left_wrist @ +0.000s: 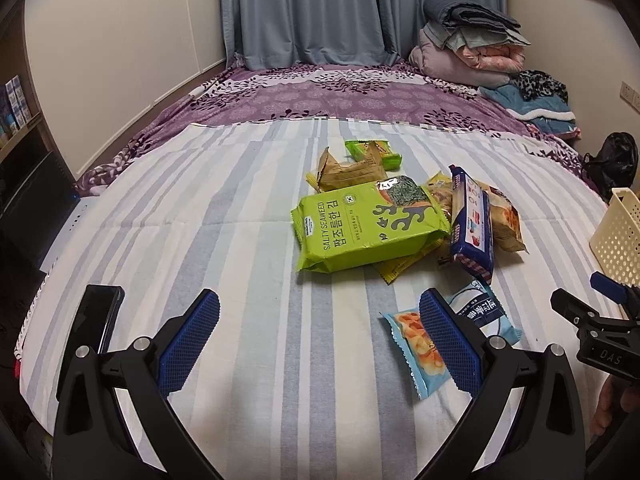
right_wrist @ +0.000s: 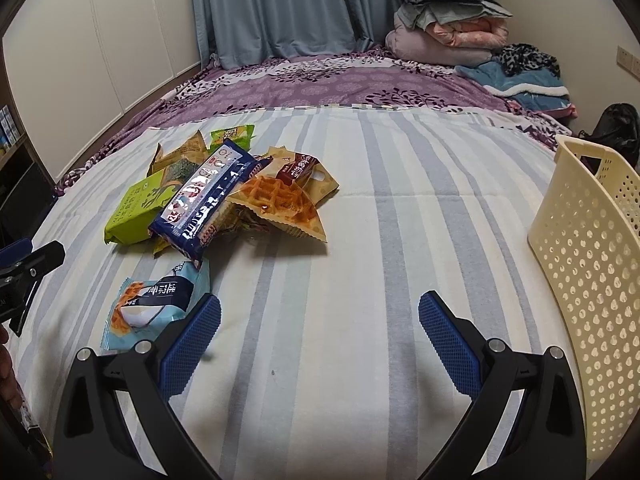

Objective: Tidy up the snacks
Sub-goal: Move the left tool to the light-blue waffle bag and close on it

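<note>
Left wrist view: the left claw (left_wrist: pixel 319 334) hovers low over a bed (left_wrist: pixel 240 208) spread with a blue and white striped sheet, its blue-padded fingers spread wide apart and holding nothing. Just beside its right finger lie two small light blue snack packets (left_wrist: pixel 486 312), one overlapping the other, near the bed's front edge. Farther in, around the middle of the bed, sits a loose pile of snacks: a large green seaweed pack (left_wrist: pixel 360 228) lies flat, a dark blue biscuit pack (left_wrist: pixel 472 224) leans on its right side, and a small green packet (left_wrist: pixel 374 152) rests behind them. A dark phone (left_wrist: pixel 100 316) lies at the bed's left edge.

Right wrist view: the right claw (right_wrist: pixel 319 334) is also spread wide and empty above bare sheet. A cream perforated basket (right_wrist: pixel 592 264) stands at the bed's right edge, well apart from the pile. A waffle packet (right_wrist: pixel 280 200) lies on the pile's right side. Folded blankets (right_wrist: pixel 448 20) are stacked at the bed's far right corner, before grey-blue curtains (right_wrist: pixel 280 8).
</note>
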The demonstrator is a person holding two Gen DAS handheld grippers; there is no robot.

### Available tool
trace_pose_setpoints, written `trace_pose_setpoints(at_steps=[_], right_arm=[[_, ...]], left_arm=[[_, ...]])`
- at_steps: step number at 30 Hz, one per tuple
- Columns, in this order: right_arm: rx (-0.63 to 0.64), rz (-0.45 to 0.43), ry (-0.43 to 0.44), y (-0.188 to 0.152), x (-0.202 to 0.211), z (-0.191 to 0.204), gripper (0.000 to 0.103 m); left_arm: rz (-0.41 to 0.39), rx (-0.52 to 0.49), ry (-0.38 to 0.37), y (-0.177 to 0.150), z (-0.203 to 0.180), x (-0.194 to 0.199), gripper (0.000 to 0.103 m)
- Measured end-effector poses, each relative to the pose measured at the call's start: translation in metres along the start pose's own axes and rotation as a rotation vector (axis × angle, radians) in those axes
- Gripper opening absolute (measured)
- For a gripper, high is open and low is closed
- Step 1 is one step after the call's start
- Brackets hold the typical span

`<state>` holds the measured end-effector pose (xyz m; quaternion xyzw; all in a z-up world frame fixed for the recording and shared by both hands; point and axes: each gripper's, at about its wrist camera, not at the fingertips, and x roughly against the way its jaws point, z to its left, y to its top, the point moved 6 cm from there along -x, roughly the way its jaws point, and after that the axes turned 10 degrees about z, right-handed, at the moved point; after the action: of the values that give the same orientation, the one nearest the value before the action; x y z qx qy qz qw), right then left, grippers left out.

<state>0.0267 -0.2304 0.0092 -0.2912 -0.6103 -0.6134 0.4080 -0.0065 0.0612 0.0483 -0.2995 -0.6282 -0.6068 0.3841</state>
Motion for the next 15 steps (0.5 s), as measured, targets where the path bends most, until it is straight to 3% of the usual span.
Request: trace_pose_setpoints(at_steps=[3,10,15], right_arm=[[0.008,0.003,0.006,-0.001,0.000,0.003,0.098],[-0.005,0.021,-0.008,-0.004,-0.006,0.000,0.098],[-0.036,0.023,-0.031,-0.004,-0.007,-0.014,0.098]], left_arm=[[0.008,-0.018,-0.020,-0.003,-0.007,-0.003,0.101],[0.073,-0.107,-0.166,-0.010,-0.051,-0.020,0.101],[0.141,-0.110,-0.247,-0.012,-0.078,-0.039,0.101]])
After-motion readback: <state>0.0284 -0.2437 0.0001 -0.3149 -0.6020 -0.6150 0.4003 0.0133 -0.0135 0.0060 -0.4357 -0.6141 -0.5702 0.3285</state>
